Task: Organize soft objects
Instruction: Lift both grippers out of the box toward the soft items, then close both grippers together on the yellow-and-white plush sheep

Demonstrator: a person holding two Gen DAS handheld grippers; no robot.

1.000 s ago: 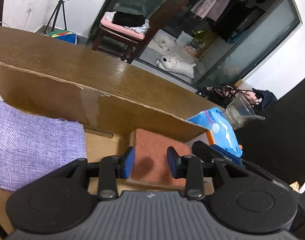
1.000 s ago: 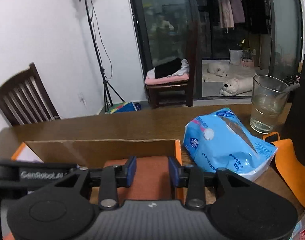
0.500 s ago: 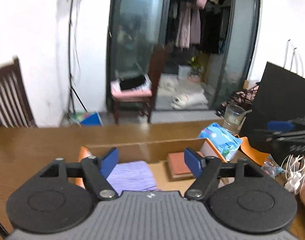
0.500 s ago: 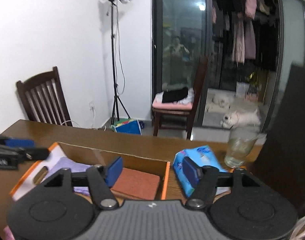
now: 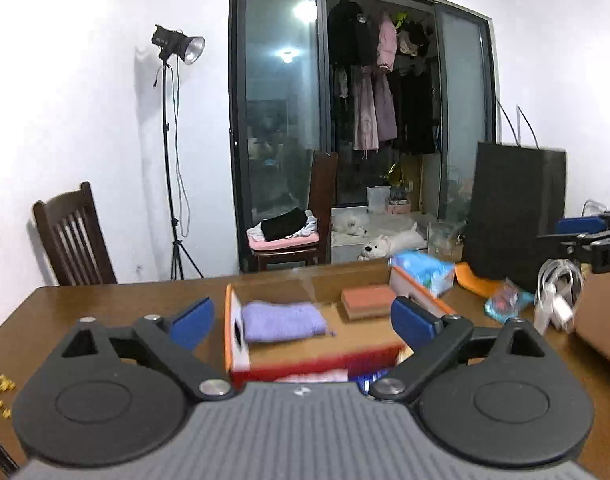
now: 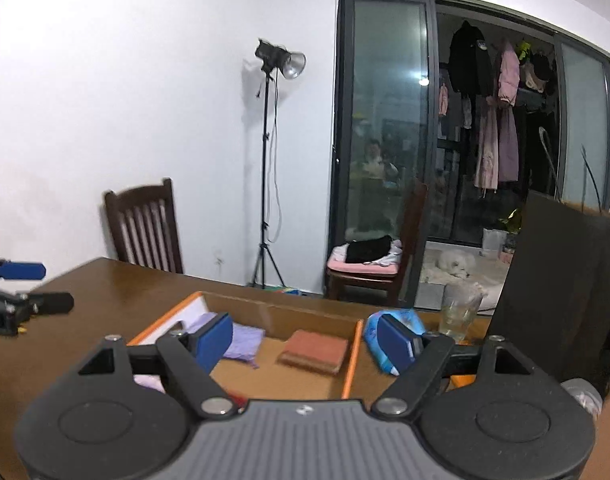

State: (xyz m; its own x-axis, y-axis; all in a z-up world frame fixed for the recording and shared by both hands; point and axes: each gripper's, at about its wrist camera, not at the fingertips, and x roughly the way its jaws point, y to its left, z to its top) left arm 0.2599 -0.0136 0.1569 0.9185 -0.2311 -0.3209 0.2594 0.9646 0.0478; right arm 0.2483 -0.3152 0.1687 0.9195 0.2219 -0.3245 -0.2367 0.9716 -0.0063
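Note:
A cardboard box (image 5: 235,320) (image 6: 355,354) with orange edges lies open on the brown table. Inside it rest a folded purple cloth (image 5: 283,321) (image 6: 245,342) on the left and a rust-brown sponge (image 5: 367,300) (image 6: 315,350) on the right. My left gripper (image 5: 303,322) hovers well back from the box, jaws still opening, nothing between them. My right gripper (image 6: 311,340) also hangs back above the box's near side, jaws opening and empty. Each gripper shows at the edge of the other's view: the right gripper (image 5: 585,240), the left gripper (image 6: 13,292).
A blue tissue pack (image 5: 423,270) (image 6: 389,336) lies right of the box, with a glass (image 6: 461,314) and a black bag (image 5: 513,216) (image 6: 569,292) behind it. White cables (image 5: 557,296) and a small blue packet (image 5: 507,300) sit at right. Wooden chairs (image 5: 71,236) stand beyond the table.
Both grippers let go of the brown sponge, opened wide and drew back and up from the box. The sponge stays inside the box beside the purple cloth.

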